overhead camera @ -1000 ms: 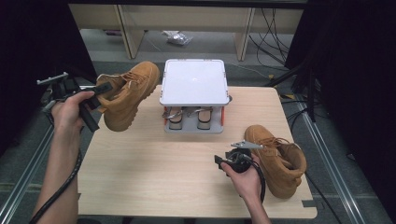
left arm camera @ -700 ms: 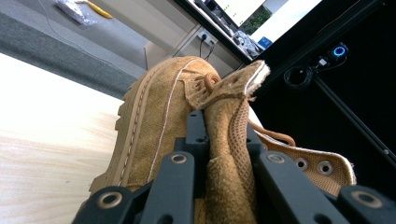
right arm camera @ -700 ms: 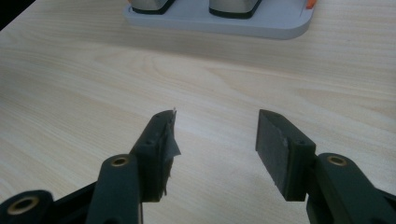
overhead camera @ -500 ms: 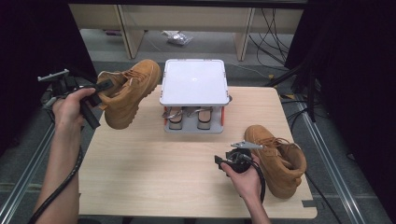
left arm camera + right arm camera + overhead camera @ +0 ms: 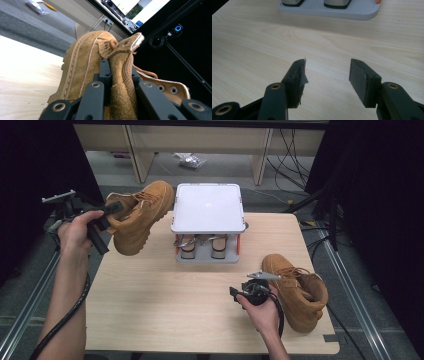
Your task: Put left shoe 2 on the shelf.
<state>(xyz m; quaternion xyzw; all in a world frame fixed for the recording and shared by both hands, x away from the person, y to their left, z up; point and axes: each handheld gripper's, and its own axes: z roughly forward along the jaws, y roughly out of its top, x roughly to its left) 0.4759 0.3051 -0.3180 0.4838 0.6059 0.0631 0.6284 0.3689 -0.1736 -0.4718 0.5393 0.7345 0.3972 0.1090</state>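
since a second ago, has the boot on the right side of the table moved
No. The boot on the right keeps its place against the table's right edge and the white stand.

The left forearm reaches up along the table's left edge, and the left hand [image 5: 75, 231] holds the left gripper [image 5: 107, 212] raised, its jaws pointing right and clamped on the collar of a tan boot [image 5: 137, 217]. The right hand [image 5: 262, 307] rests low over the near right part of the table with the right gripper [image 5: 327, 75], jaws parted with nothing between them.
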